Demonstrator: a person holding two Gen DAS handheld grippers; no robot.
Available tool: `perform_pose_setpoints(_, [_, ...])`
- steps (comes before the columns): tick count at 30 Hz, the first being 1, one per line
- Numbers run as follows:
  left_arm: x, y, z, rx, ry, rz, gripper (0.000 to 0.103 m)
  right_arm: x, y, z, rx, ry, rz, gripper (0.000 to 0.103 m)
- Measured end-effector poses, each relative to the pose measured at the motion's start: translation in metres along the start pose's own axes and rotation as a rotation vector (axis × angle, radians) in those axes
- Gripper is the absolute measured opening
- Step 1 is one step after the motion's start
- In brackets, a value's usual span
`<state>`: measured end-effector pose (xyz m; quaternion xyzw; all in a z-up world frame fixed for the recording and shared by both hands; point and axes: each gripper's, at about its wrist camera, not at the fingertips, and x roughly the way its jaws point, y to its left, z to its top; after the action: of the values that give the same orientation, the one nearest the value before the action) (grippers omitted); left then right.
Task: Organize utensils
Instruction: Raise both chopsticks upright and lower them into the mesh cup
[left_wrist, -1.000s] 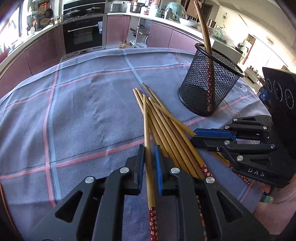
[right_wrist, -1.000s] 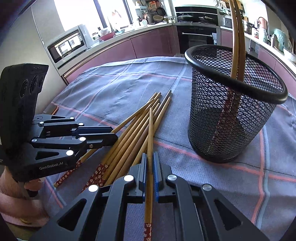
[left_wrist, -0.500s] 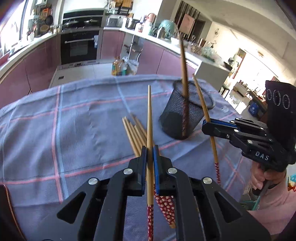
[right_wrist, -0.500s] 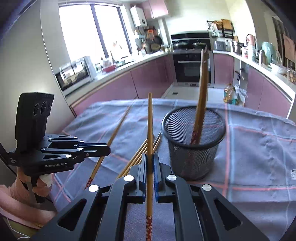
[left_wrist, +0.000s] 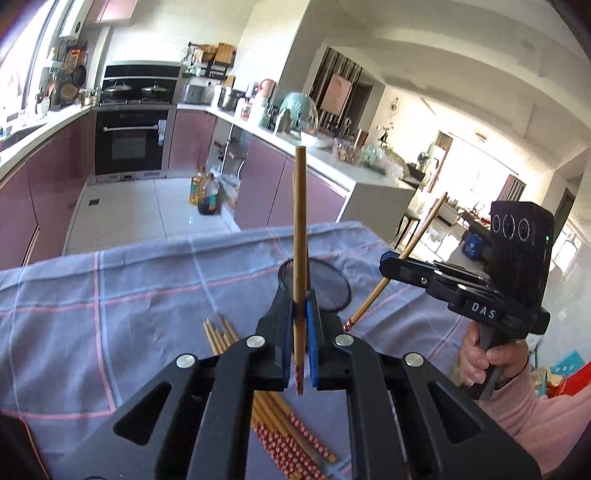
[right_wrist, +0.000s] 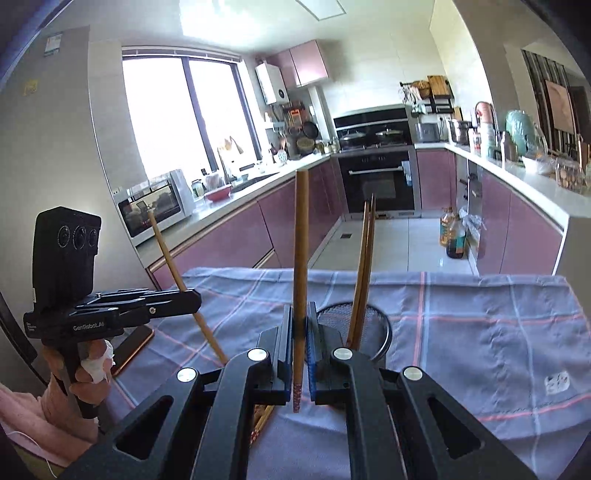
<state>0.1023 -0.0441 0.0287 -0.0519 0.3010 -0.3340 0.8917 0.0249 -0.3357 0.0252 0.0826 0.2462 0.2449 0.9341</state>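
My left gripper is shut on a bamboo chopstick that stands nearly upright, its red patterned end hanging below the pads. My right gripper is shut on a second chopstick the same way. Both are raised above the table, close in front of the black mesh cup, which holds two chopsticks. In the left wrist view the mesh cup sits just behind my fingers, and the right gripper is at the right with its chopstick slanted. Several loose chopsticks lie on the cloth below.
A blue-grey checked tablecloth covers the table, and its far edge drops to the kitchen floor. A phone lies near the table's left edge. A person's hand and pink sleeve hold the right gripper. Oil bottles stand on the floor beyond.
Both grippers have risen from the pile, each lifting one chopstick off the cloth. The chopsticks went from lying flat to nearly upright, and the cup now sits lower in view.
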Motion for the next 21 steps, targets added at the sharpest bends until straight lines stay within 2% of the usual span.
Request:
perform_pose_setpoints(12, [0.010,-0.034,0.067,0.050,-0.107,0.000,0.008,-0.014,-0.017,0.051,-0.034,-0.095,-0.017,0.006])
perform_pose_setpoints(18, [0.022,-0.045,0.080,0.064,-0.117,0.019,0.008,-0.005,-0.024,0.060,-0.038,-0.116,-0.042,0.006])
perform_pose_setpoints(21, [0.032,-0.049,0.081,0.073,-0.088,0.031,0.008,0.005,-0.027,0.058,-0.033,-0.100,-0.050,0.006])
